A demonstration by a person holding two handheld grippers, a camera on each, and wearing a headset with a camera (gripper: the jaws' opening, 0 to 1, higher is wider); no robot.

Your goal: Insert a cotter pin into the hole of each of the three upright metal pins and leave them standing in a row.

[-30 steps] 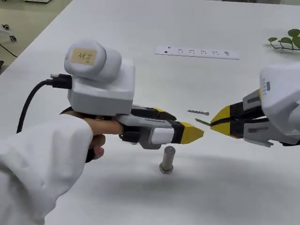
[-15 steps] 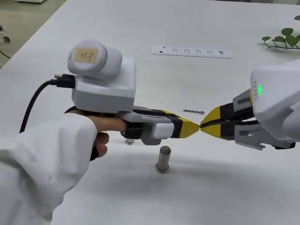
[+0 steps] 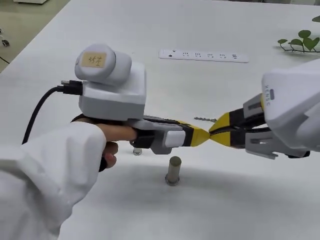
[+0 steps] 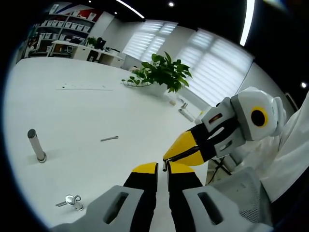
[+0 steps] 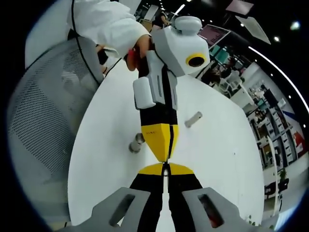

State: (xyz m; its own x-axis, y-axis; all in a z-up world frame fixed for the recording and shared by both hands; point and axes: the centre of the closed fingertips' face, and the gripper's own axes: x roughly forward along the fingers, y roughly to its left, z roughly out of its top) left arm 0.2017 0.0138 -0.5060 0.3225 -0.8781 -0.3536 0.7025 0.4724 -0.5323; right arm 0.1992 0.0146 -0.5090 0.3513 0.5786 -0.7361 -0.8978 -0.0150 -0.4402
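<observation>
cotter pin (image 4: pixel 164 166): just a sliver between the two tools' tips, up off the table (image 3: pixel 240 200). right tool (image 5: pixel 165 170) is clenched on it. left tool (image 4: pixel 162 168) meets it tip to tip, jaws closed to a slit; cannot tell if it pinches the pin too. one metal pin (image 3: pixel 173 170) stands upright on the table just below the tips. second metal pin (image 3: pixel 137 150) is partly hidden behind the left tool. spare cotter pin (image 3: pixel 205 119) lies flat just beyond the tips. power strip (image 3: pixel 203 55) sits farther back.
</observation>
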